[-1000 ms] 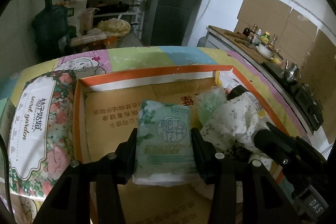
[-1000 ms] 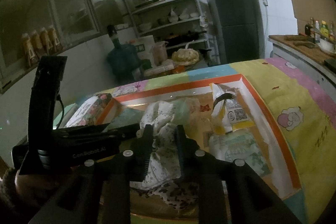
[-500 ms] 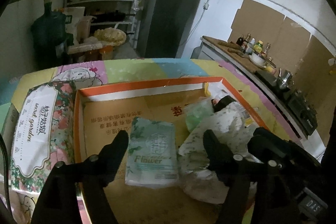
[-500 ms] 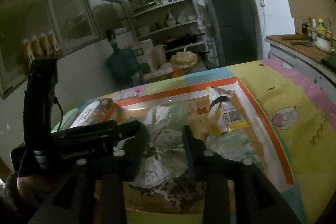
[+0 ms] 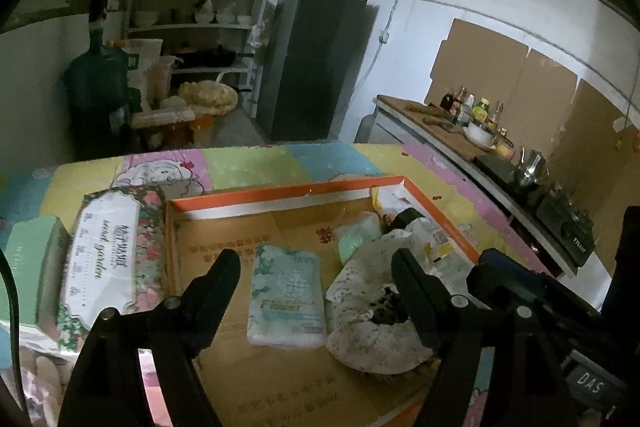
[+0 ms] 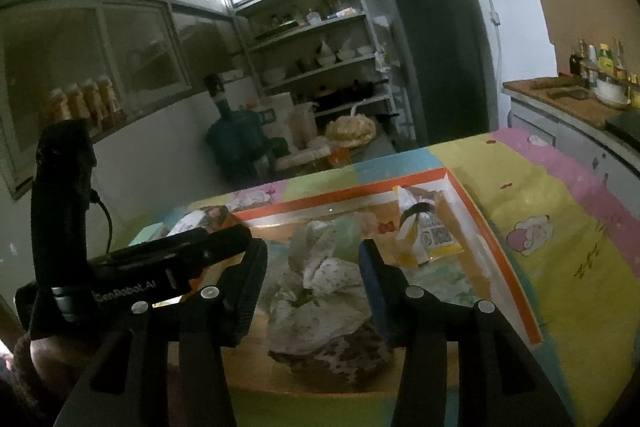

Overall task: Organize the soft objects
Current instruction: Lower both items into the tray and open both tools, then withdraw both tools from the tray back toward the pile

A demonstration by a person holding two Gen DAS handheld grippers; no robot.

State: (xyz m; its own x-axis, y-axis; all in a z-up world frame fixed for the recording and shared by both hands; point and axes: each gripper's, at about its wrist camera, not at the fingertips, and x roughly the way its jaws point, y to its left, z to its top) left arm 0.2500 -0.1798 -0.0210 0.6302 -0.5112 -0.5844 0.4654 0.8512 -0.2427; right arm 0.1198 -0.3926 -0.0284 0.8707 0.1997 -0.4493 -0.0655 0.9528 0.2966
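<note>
Already my left claw gapes wide over the tissue pack lying mid-frame in the tray, my right claw is opening around the floral cloth bundle without pressing it, and the big floral pack at left remains outside.

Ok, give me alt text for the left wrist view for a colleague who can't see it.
The left claw hangs open above a shallow orange-rimmed cardboard tray, nothing between its fingers. In the tray a green tissue pack lies flat beside a bunched floral cloth; a floral tissue pack sits outside its left rim.
</note>
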